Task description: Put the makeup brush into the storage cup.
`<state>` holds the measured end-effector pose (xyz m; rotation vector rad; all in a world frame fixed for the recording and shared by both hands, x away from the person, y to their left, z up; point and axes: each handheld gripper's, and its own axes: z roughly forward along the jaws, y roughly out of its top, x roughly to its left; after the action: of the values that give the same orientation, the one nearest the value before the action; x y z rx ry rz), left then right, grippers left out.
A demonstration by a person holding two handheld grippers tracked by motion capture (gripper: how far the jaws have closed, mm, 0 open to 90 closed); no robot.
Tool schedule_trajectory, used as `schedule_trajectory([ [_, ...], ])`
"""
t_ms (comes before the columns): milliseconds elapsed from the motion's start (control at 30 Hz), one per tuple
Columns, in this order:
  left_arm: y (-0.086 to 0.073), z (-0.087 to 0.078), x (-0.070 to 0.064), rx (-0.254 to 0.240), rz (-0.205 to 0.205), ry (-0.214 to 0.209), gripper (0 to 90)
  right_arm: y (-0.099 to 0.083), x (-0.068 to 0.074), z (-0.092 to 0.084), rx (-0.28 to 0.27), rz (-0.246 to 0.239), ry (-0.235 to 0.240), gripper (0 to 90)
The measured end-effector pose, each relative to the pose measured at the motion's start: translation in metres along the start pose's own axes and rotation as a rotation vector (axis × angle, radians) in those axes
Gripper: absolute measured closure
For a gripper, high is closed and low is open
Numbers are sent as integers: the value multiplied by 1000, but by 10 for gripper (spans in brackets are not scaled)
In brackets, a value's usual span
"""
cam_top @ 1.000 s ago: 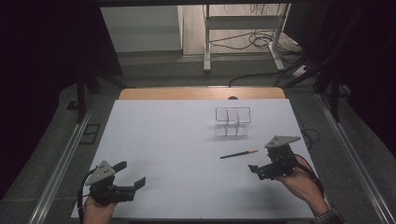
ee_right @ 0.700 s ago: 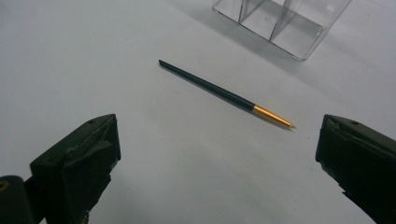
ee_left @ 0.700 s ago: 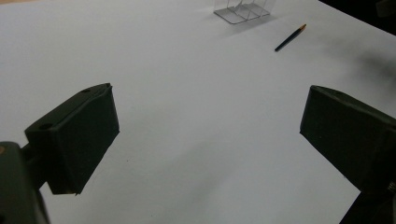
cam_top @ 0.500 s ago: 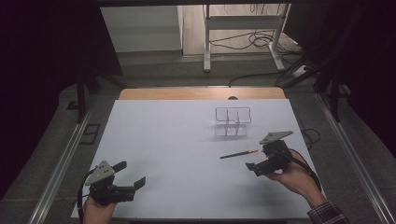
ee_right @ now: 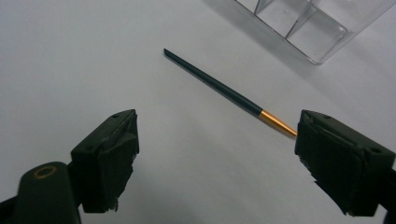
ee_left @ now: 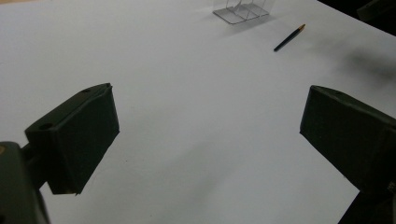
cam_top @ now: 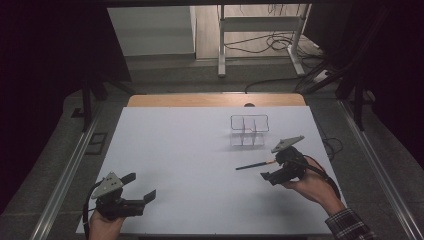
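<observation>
- My right gripper (cam_top: 274, 167) sits at the lower right of the high view, held in a hand with a plaid cuff. Its jaws have just been closing but stand apart, gripping nothing.
- In the right gripper view, the right gripper (ee_right: 212, 161) frames bare white table between its two black jaws. The brush's gold-coloured end runs up to the jaw at the right of the frame; I cannot tell whether it touches.
- The brush (cam_top: 254, 164), a thin dark stick with a gold-coloured band, lies flat on the white table (cam_top: 190, 150), just left of my right gripper in the high view. In the right gripper view the brush (ee_right: 219, 87) slants from the upper middle of the frame down to the right.
- A clear plastic organiser (cam_top: 248, 130) with compartments stands above the brush in the high view, near it but apart. Its corner shows at the top right of the right gripper view (ee_right: 308, 28).
- My left gripper (cam_top: 136, 186) rests at the lower left of the high view, well apart from the brush, jaws spread wide and empty.
- In the left gripper view, the left gripper (ee_left: 208, 126) faces open table, with the brush (ee_left: 289, 38) and organiser (ee_left: 240, 11) far off at the top of the frame.
</observation>
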<state>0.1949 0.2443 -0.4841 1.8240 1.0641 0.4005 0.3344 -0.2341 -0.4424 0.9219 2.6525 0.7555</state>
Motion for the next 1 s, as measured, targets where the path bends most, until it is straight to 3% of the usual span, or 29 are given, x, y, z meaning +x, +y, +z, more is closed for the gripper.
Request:
schedule_trajectory([
  [533,0,0,0,1,2,-1,48,13,0,4,66,-64,26,256],
  [1000,0,0,0,4,5,-2,48,27,0,12,146,-138,9,317],
])
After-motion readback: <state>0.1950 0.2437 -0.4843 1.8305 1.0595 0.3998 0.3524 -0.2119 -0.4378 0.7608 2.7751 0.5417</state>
